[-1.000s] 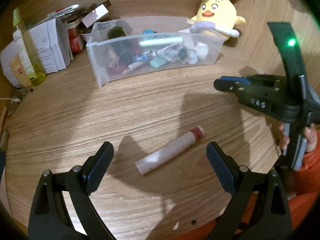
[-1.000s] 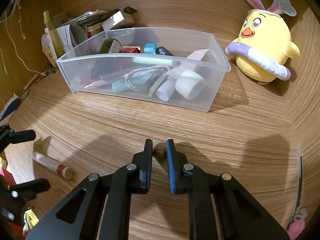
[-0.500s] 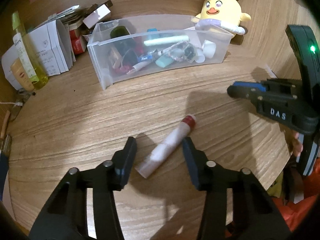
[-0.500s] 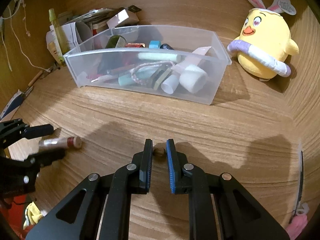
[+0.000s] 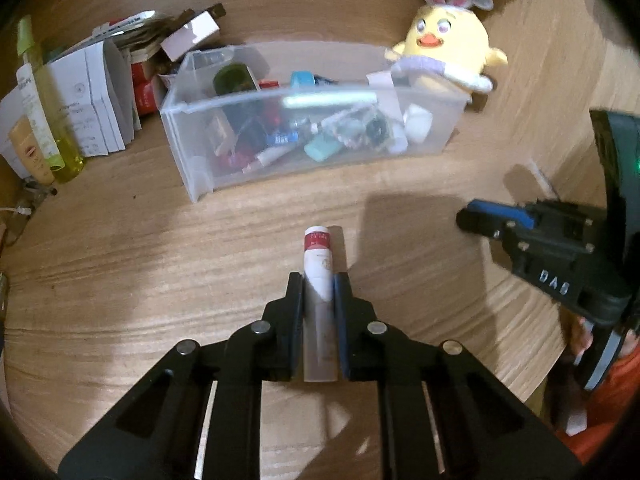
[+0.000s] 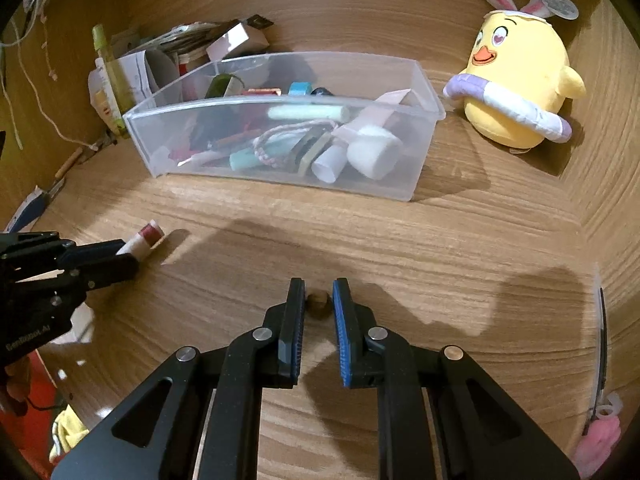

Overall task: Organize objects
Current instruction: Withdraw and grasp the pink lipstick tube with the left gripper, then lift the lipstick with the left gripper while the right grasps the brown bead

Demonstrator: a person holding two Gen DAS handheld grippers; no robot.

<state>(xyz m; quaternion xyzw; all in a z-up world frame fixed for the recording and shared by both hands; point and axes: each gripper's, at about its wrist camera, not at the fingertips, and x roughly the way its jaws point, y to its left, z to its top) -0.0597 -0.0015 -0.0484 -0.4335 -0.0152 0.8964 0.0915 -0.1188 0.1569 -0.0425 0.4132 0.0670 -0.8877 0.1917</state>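
Note:
A white tube with a dark red cap (image 5: 318, 256) lies on the wooden table, cap end pointing away from me. My left gripper (image 5: 318, 284) is closing on it, and its pads press both sides of the tube's body. In the right wrist view the same tube (image 6: 144, 240) sticks out of the left gripper (image 6: 120, 258) at the left edge. My right gripper (image 6: 318, 286) hovers over bare wood with its jaws close together. A small brown round thing (image 6: 318, 302) sits at its tips; whether they touch it I cannot tell. The right gripper (image 5: 464, 216) stands to the right of the tube.
A clear plastic bin (image 6: 280, 184) with several small items stands at the back. A yellow chick plush (image 6: 516, 92) sits to its right. Boxes, papers and bottles (image 5: 44, 120) crowd the back left. The table's edge curves close at the right, with a hand behind.
My left gripper's jaws went from wide apart to closed on the tube, which now lies straight between them instead of slanted. The right gripper has stayed as it was.

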